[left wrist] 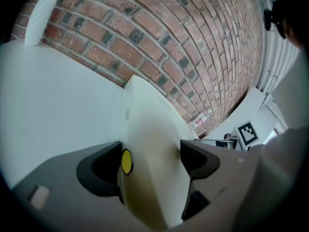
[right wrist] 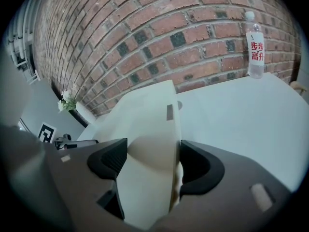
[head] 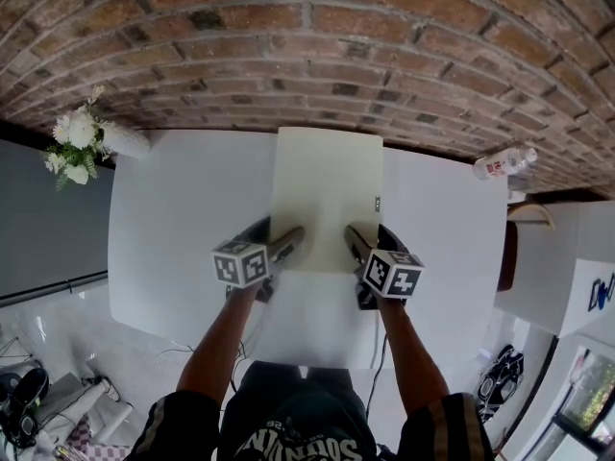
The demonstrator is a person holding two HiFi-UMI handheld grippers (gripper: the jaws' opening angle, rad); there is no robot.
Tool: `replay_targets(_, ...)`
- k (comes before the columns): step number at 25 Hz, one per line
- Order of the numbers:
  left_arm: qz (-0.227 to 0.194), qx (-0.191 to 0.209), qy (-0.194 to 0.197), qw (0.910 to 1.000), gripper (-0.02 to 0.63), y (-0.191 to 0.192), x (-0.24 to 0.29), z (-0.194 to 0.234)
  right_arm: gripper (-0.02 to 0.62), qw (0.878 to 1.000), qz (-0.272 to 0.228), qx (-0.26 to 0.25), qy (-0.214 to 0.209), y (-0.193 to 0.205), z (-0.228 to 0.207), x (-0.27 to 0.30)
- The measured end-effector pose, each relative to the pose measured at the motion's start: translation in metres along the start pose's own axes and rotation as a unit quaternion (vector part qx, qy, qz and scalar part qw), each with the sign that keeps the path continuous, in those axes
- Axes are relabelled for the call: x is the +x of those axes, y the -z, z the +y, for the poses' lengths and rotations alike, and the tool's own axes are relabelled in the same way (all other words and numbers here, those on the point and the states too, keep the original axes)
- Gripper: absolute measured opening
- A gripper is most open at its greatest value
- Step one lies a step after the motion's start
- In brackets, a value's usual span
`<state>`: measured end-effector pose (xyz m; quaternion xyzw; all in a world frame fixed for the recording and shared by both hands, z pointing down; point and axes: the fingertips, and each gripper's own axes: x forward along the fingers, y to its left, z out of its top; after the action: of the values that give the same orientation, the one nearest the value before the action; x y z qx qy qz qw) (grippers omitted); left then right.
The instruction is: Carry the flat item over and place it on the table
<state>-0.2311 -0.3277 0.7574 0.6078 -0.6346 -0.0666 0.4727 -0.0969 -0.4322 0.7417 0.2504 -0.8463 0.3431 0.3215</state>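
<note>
Nearest: two grippers, left gripper (head: pixel 285 243) and right gripper (head: pixel 357 244), each with jaws pinched across the near edge of the one flat item (head: pixel 325 185), one per corner. Probably gripped so to keep a wide, bendy sheet level and steady. Beyond, held low over the single white bench (head: pixel 173 219), stretching toward the far side; cannot tell whether touching down. Farthest: one vase of flowers (head: pixel 82 147) far left, one bottle (head: pixel 504 163) far right, both well clear, before the brick wall (head: pixel 307 46).
</note>
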Motion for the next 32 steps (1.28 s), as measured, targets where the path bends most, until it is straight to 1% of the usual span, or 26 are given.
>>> replay_targets(10,0.005,-0.004,-0.002,1.0000,0.390,0.000,0.002,0.001,0.351,1.000,0.007,0.004,0.018,0.001,-0.001,0.000)
replay_targets(15,0.007,-0.023,0.000,0.9997,0.400,0.001,0.001,0.001,0.356,1.000,0.010,0.013,0.010,0.001,-0.001,0.000)
replay_targets(17,0.001,-0.015,-0.005,0.9999,0.412,-0.002,-0.001,0.000,0.356,1.000,0.006,0.008,0.010,-0.001,0.000,-0.002)
replay_targets(19,-0.008,0.001,-0.014,0.9999,0.420,-0.006,-0.006,-0.001,0.351,1.000,-0.007,-0.006,0.019,-0.007,0.000,-0.009)
replay_targets(20,-0.012,0.009,-0.019,0.9997,0.419,-0.009,-0.009,-0.002,0.327,0.999,-0.017,-0.013,0.025,-0.011,0.000,-0.013)
replay_targets(22,-0.020,0.018,-0.027,0.9993,0.419,-0.014,-0.015,-0.003,0.310,0.999,-0.036,-0.023,0.032,-0.019,0.000,-0.022)
replay_targets(23,-0.025,0.021,-0.029,0.9990,0.419,-0.017,-0.019,-0.004,0.289,0.998,-0.048,-0.026,0.033,-0.023,0.001,-0.027)
replay_targets(24,-0.029,0.024,-0.031,0.9988,0.417,-0.019,-0.023,-0.005,0.254,0.997,-0.065,-0.029,0.032,-0.028,0.002,-0.033)
replay_targets(26,-0.033,0.033,-0.033,0.9983,0.402,-0.021,-0.032,-0.008,0.129,0.994,-0.098,-0.034,0.029,-0.038,0.005,-0.047)
replay_targets(29,-0.035,0.056,-0.037,0.9971,0.345,-0.024,-0.043,-0.013,0.002,0.990,-0.123,-0.056,0.040,-0.047,0.008,-0.062)
replay_targets(30,-0.036,0.064,-0.038,0.9966,0.318,-0.025,-0.046,-0.016,0.002,0.989,-0.126,-0.062,0.044,-0.048,0.009,-0.065)
replay_targets(31,-0.038,0.071,-0.037,0.9961,0.273,-0.026,-0.049,-0.019,0.002,0.988,-0.129,-0.068,0.046,-0.049,0.011,-0.068)
replay_targets(32,-0.039,0.077,-0.035,0.9957,0.253,-0.026,-0.051,-0.023,0.001,0.988,-0.131,-0.072,0.046,-0.050,0.013,-0.070)
